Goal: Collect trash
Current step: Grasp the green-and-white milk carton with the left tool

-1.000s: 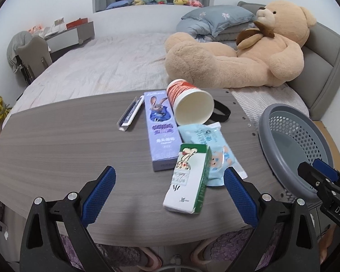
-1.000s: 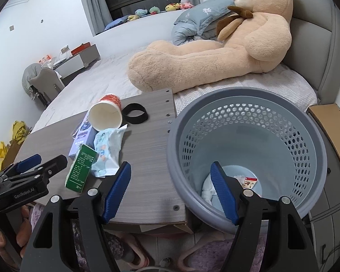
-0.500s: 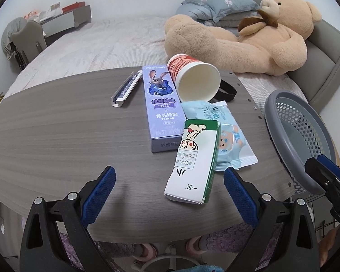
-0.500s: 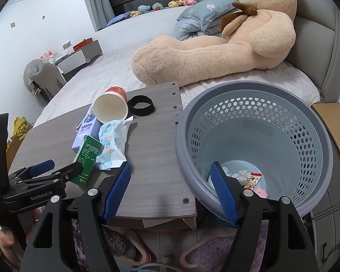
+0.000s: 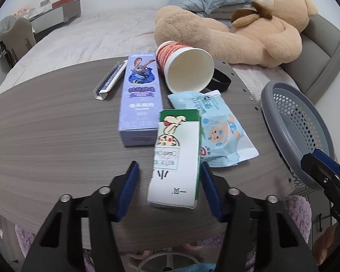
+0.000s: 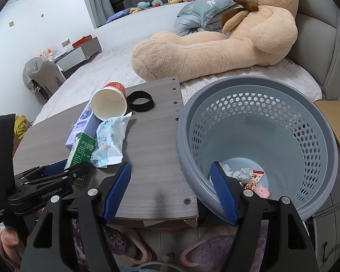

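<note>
A green and white carton (image 5: 176,158) lies on the grey wooden table (image 5: 45,136), between the fingers of my open left gripper (image 5: 168,185); the right pad is close to its side, the left pad apart. Beside it lie a pale blue snack packet (image 5: 219,131), a purple toothpaste box (image 5: 141,99), a tipped paper cup (image 5: 188,70) and a small dark wrapper (image 5: 111,80). The grey mesh bin (image 6: 260,140) stands off the table's right end with some scraps inside. My right gripper (image 6: 171,190) is open and empty, straddling the bin's near rim.
A black band (image 6: 140,101) lies behind the cup. A large teddy bear (image 5: 238,31) and pillows lie on the bed behind the table. A cardboard box (image 6: 335,117) stands right of the bin. The left gripper also shows in the right wrist view (image 6: 63,172).
My left gripper moved forward over the table until its fingers came around the carton, and they have narrowed. The right gripper stayed at the bin's rim.
</note>
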